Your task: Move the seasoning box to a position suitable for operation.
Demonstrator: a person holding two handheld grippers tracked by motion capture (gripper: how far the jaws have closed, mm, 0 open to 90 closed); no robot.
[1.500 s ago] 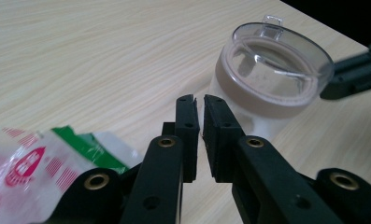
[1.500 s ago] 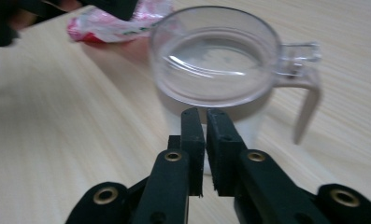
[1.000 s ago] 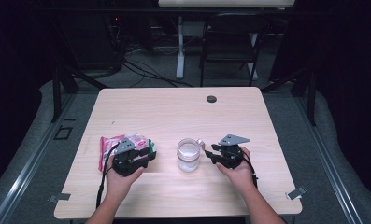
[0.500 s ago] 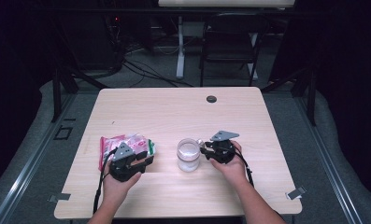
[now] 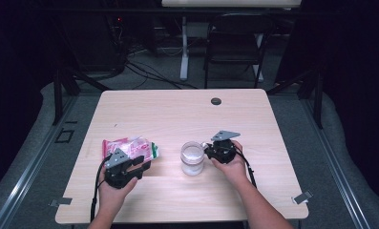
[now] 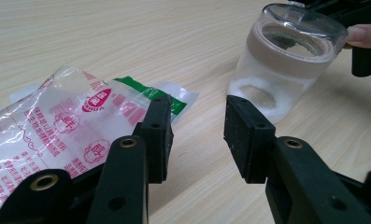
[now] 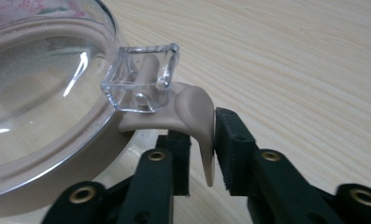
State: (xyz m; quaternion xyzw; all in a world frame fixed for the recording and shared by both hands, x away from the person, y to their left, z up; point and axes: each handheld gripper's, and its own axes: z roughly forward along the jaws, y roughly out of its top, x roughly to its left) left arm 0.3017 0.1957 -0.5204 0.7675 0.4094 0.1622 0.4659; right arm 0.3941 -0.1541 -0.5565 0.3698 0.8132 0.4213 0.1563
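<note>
A: So the wooden tabletop (image 5: 177, 114) is carrying a clear jar (image 5: 192, 158) near the front middle, with a printed plastic bag (image 5: 130, 147) lying off to its left.

B: Yep. The right hand-held gripper (image 7: 202, 149) has just been closing and is now pinching the jar's beige latch tab (image 7: 199, 123). The left hand-held gripper (image 6: 197, 130) is hovering spread beside the bag, gripping nothing.

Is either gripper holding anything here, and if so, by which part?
The right gripper, jaws just closing, clamps the beige latch tab of the jar lid. The left gripper holds nothing, open beside the bag.
</note>
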